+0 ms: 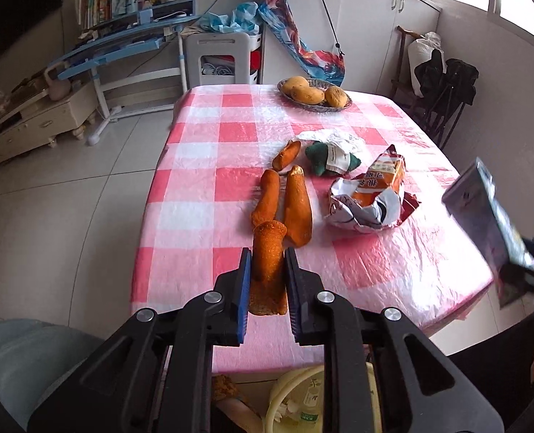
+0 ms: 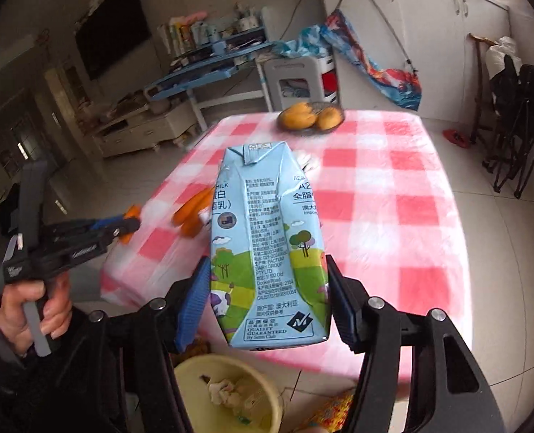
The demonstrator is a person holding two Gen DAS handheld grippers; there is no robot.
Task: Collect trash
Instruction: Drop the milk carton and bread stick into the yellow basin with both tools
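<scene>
Left gripper (image 1: 267, 270) clamps an orange peel strip (image 1: 267, 263), long axis along the fingers; right gripper (image 2: 267, 288) grips the milk carton (image 2: 267, 245); both above the yellow bin (image 2: 227, 393), which lies below, nearer the right.

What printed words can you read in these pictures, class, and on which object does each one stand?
"QUALITY GUARANTEED": milk carton, near its bottom edge.
"MILK", partly cut off: the carton's left panel.
"PTY LTD": the carton's middle strip.
"A2": the carton's right panel.
Rest of the fine print on the carton: too small to read.
Characters on the orange snack bag: crumpled, unreadable.
</scene>
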